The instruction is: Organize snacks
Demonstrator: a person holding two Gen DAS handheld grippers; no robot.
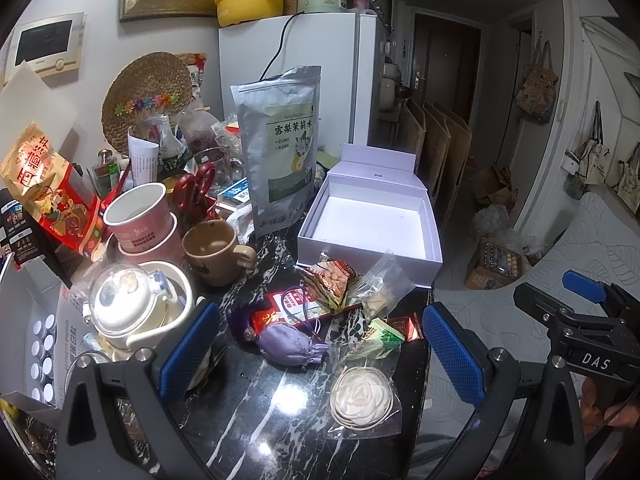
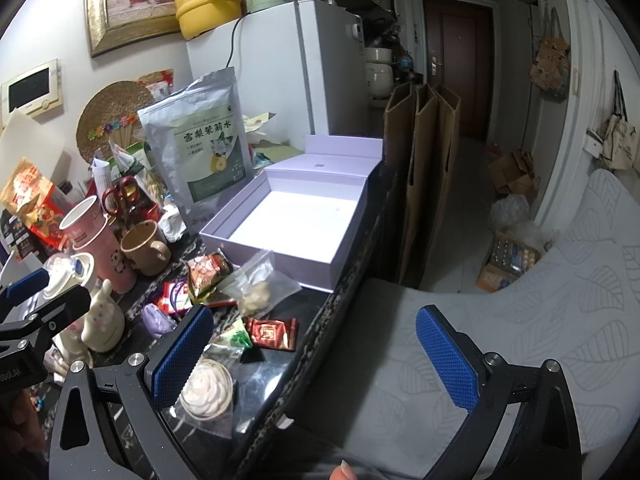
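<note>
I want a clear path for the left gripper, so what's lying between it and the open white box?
In the left wrist view, the purple pouch, red packet and clear bag lie between the open left gripper and the box.

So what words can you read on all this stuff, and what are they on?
"雪梨茉莉水": on the silver pouch standing beside the white box.
"DAS": on the right gripper, seen from the left wrist camera.
Orange-red bag: big Chinese characters, too tilted to read.
Pink cups, red wrapper and small green packet: print too small or blurred.
</note>
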